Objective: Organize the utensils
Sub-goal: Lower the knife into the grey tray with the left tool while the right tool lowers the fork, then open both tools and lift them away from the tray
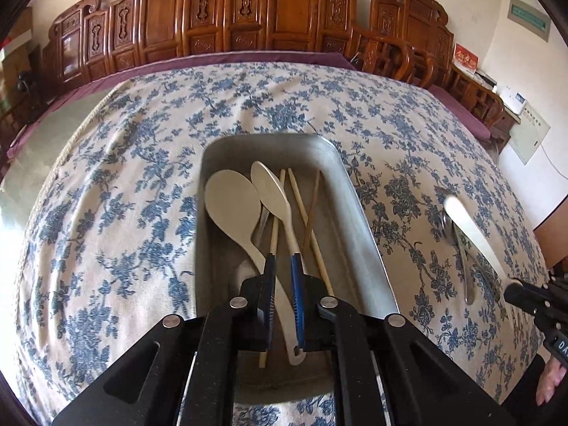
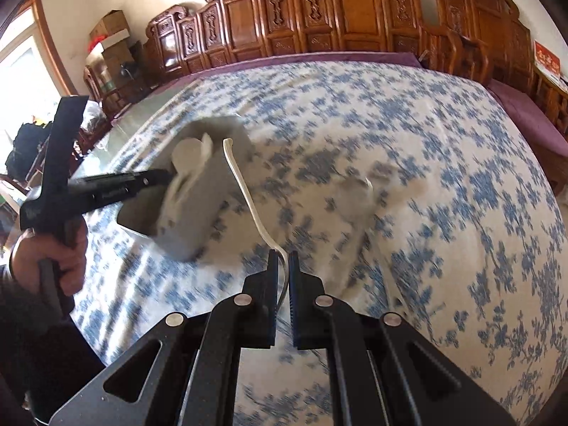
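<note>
A metal tray (image 1: 358, 198) on the flowered cloth holds a broad white rice paddle (image 1: 232, 206), a slimmer white spoon (image 1: 271, 191) and several chopsticks (image 1: 301, 209). My left gripper (image 1: 282, 269) hangs over the tray's near end. Its jaws stand a little apart, with the slim spoon's handle lying between them on the tray floor. My right gripper (image 2: 283, 266) is shut on the thin handle of another white spoon (image 2: 245, 191), held in the air right of the blurred tray (image 2: 198, 213). The left wrist view shows that spoon (image 1: 472, 227) and the right gripper (image 1: 514, 284) at its right edge.
A metal spoon (image 1: 461, 248) lies on the cloth right of the tray, under the held spoon. In the right wrist view a hand (image 2: 49, 259) holds the left gripper (image 2: 163, 177) over the tray. Carved wooden furniture (image 1: 248, 17) lines the far side.
</note>
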A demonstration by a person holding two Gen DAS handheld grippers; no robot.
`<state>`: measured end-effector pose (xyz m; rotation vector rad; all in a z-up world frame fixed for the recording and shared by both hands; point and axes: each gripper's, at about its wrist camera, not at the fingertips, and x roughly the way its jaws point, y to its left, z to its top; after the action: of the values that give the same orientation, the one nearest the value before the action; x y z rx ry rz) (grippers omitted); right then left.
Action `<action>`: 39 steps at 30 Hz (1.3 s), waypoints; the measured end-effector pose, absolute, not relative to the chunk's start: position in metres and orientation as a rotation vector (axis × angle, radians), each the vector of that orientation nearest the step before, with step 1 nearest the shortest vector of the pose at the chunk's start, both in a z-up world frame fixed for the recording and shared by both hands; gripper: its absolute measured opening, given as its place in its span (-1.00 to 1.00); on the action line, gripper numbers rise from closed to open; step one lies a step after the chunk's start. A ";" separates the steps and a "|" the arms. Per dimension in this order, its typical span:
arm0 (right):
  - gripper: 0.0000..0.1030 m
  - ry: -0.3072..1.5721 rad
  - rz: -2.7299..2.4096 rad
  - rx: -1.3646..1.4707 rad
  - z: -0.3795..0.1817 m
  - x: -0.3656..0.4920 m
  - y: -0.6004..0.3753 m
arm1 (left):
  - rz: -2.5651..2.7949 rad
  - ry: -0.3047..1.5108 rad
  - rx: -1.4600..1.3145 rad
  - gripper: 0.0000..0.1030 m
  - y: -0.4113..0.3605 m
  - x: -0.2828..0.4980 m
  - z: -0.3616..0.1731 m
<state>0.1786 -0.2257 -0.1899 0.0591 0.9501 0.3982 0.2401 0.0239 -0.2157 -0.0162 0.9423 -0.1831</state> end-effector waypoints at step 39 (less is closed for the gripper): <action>-0.80 1.095 0.416 0.176 -0.193 0.257 -0.077 | -0.084 0.844 -0.001 -0.74 0.106 0.203 -0.162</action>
<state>0.2565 -0.0772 -0.1928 0.1759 1.0946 0.4163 0.2025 0.1059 -0.1621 -0.0012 0.8445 -0.0839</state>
